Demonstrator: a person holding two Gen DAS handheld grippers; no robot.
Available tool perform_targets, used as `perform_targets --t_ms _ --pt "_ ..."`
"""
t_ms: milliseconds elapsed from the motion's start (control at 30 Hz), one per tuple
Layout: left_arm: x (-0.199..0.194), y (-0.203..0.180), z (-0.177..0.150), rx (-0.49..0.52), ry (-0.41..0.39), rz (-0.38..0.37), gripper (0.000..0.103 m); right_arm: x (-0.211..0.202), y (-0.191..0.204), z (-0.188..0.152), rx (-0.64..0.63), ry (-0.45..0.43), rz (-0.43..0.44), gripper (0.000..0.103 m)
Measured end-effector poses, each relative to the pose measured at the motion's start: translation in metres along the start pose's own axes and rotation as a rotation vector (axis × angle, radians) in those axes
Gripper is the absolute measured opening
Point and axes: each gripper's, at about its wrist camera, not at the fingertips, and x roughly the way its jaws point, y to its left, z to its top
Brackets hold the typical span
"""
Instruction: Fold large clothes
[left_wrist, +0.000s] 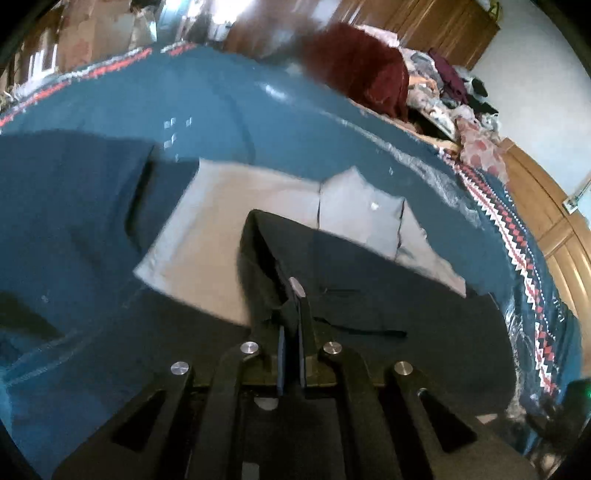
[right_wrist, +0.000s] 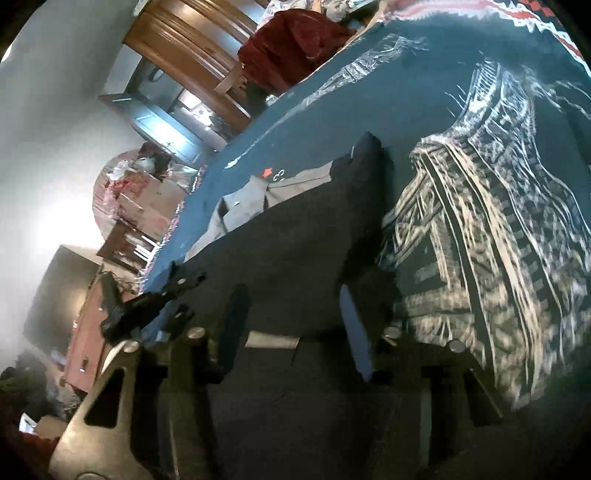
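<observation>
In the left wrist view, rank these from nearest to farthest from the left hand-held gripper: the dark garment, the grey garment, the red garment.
1. Dark garment: pinched in the left hand-held gripper.
2. Grey garment: just ahead on the blue cloth.
3. Red garment: far side, upper right, past the cloth's edge.

Left gripper (left_wrist: 291, 310) fingertips: buried in a pinched fold of the dark garment (left_wrist: 388, 295), only one pale tip showing.
Dark garment, near edge: cut off by the gripper body and the lower frame in the left wrist view.
Grey garment (left_wrist: 240, 221): its near part hidden under the dark garment; outline smeared.
Red cloth heap (left_wrist: 362, 70): blurred, its kind cannot be told.
Right gripper (right_wrist: 291, 325): fingers smeared by motion, tips hard to make out against the dark cloth.
Patterned cloth (right_wrist: 487, 258): cut off at the right edge, print blurred.
Small marks on the blue cover (left_wrist: 221, 96): too small to read.
</observation>
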Motion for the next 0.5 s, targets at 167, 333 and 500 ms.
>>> perform_targets --t_ms 167,333,500 --pt "0.001 0.011 -0.001 -0.053 -0.004 0.001 0.009 0.042 -0.013 0.01 -0.024 0.107 -0.069 0.05" --pt "-0.004 0.031 -0.004 -0.087 0.0 -0.003 0.01 0.031 -0.016 0.009 -0.02 0.138 -0.051 0.052" --pt "-0.011 0.047 -0.007 -0.147 -0.024 -0.01 0.007 0.0 -0.013 0.037 -0.036 0.003 -0.011 0.055"
